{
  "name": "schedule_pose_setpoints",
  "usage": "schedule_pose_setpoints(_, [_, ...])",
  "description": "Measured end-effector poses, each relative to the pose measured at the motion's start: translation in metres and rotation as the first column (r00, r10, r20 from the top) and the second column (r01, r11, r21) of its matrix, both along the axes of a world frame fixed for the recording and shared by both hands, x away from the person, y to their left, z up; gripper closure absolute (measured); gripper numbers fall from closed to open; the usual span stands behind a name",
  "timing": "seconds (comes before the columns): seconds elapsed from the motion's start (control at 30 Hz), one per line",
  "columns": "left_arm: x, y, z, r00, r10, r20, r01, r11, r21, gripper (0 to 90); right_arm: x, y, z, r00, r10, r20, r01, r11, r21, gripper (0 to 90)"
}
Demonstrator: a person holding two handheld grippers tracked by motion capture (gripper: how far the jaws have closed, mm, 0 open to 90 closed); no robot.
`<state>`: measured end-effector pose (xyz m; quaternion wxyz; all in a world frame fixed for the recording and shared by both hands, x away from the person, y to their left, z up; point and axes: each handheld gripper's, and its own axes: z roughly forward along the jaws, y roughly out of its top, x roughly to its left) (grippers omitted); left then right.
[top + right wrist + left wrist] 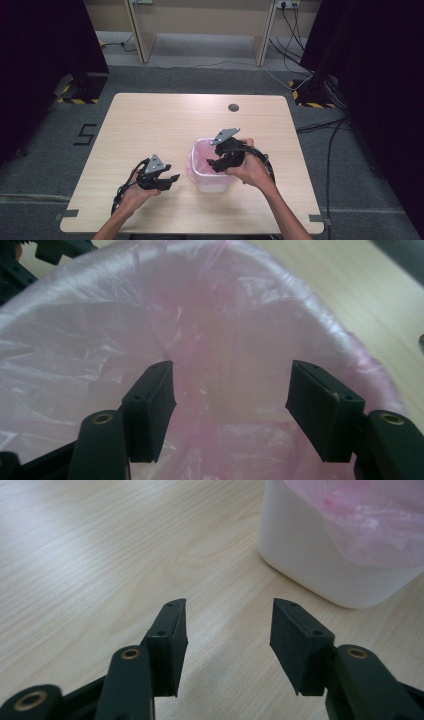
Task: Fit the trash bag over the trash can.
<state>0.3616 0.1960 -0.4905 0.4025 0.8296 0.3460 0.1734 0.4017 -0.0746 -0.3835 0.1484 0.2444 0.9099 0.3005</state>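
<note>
Pink liner [202,152] draped in white bin [212,182], centre of worktop [165,112]. Right tongs [230,395] apart over the mouth, left tongs [229,635] apart at nine o'clock, empty. Lining step; next, probably pinching the rim film.

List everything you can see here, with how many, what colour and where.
Bin: one, white, on the table right of centre.
Bag: one, pink, lining the bin, folded over its rim.
Table: one, light wood, centre of the high view.
Grommet: one, dark, near the table's far edge.
Left gripper: one, black, open, above the table left of the bin.
Right gripper: one, black, open, over the bin's mouth.
Hands: two, one holding each gripper.
</note>
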Motion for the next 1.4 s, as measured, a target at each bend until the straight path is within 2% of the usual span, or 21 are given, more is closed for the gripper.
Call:
schedule_pose_setpoints(0.07, [0.0, 0.001, 0.0, 1.0, 0.004, 0.001, -0.004, 1.0, 0.002, 47.7, 0.003, 0.003, -0.004, 0.9997, -0.005, -0.024, 0.004, 1.0, -0.021, 33.9])
schedule_pose_setpoints(0.2, [0.0, 0.003, 0.0, 0.9999, 0.016, 0.001, -0.016, 0.9999, -0.004, 46.3, 0.005, 0.007, -0.007, 0.9999, -0.008, -0.009, 0.008, 0.998, -0.061, 32.2])
schedule_pose_setpoints(0.27, [-0.001, 0.004, 0.0, 0.9998, 0.021, 0.001, -0.021, 0.9998, -0.003, 44.7, 0.005, 0.007, -0.006, 1.0, -0.002, -0.003, 0.002, 0.999, -0.053, 33.5])
schedule_pose_setpoints(0.33, [-0.001, 0.005, -0.002, 0.9995, 0.031, -0.004, -0.031, 0.9995, -0.006, 43.2, 0.003, 0.005, -0.003, 1.0, 0.001, 0.001, -0.001, 1.0, -0.02, 33.5])
schedule_pose_setpoints(0.43, [-0.003, 0.008, -0.005, 0.9992, 0.039, -0.011, -0.039, 0.9992, 0.004, 39.9, -0.001, 0.001, 0.009, 0.9995, -0.002, 0.031, 0.0, 0.999, 0.042, 33.5])
schedule_pose_setpoints(0.57, [-0.005, 0.015, -0.008, 0.9979, 0.058, -0.03, -0.058, 0.9983, 0.01, 36.7, -0.005, 0.0, 0.025, 0.9973, -0.02, 0.07, 0.012, 0.994, 0.106, 34.2])
schedule_pose_setpoints(0.67, [-0.007, 0.019, -0.012, 0.997, 0.068, -0.037, -0.067, 0.9973, 0.032, 35.4, -0.006, 0.006, 0.028, 0.9958, -0.011, 0.091, -0.002, 0.99, 0.142, 36.3])
schedule_pose_setpoints(0.77, [-0.008, 0.02, -0.016, 0.9966, 0.074, -0.034, -0.072, 0.9955, 0.062, 34.4, -0.005, 0.017, 0.022, 0.997, 0.009, 0.077, -0.018, 0.994, 0.111, 36.4])
schedule_pose_setpoints(0.87, [-0.007, 0.02, -0.018, 0.9964, 0.077, -0.035, -0.074, 0.9944, 0.075, 34.0, -0.004, 0.028, 0.013, 0.9959, 0.039, 0.081, -0.043, 0.998, 0.045, 39.0])
schedule_pose_setpoints(0.97, [-0.008, 0.018, -0.021, 0.9966, 0.063, -0.052, -0.059, 0.9945, 0.087, 33.7, -0.005, 0.035, 0.006, 0.9954, 0.073, 0.063, -0.073, 0.997, -0.012, 40.3])
schedule_pose_setpoints(1.03, [-0.008, 0.017, -0.022, 0.9966, 0.058, -0.059, -0.052, 0.994, 0.096, 33.6, -0.004, 0.037, 0.003, 0.9953, 0.081, 0.053, -0.08, 0.997, -0.021, 40.3])
schedule_pose_setpoints(1.2, [-0.008, 0.016, -0.023, 0.9964, 0.058, -0.061, -0.052, 0.9939, 0.097, 33.3, 0.001, 0.036, -0.005, 0.997, 0.075, -0.019, -0.076, 0.996, -0.037, 39.6])
schedule_pose_setpoints(1.3, [-0.008, 0.017, -0.024, 0.9957, 0.065, -0.067, -0.059, 0.9948, 0.083, 33.0, 0.005, 0.033, -0.007, 0.9977, 0.048, -0.048, -0.05, 0.998, -0.034, 36.8])
schedule_pose_setpoints(1.37, [-0.007, 0.018, -0.025, 0.9954, 0.066, -0.069, -0.061, 0.9954, 0.074, 32.3, 0.005, 0.03, -0.005, 0.9978, 0.045, -0.049, -0.046, 0.999, -0.02, 35.5])
schedule_pose_setpoints(1.4, [-0.007, 0.019, -0.026, 0.9948, 0.071, -0.073, -0.067, 0.9961, 0.058, 31.6, 0.004, 0.028, -0.001, 0.9985, 0.037, -0.04, -0.037, 0.999, 0.005, 35.5])
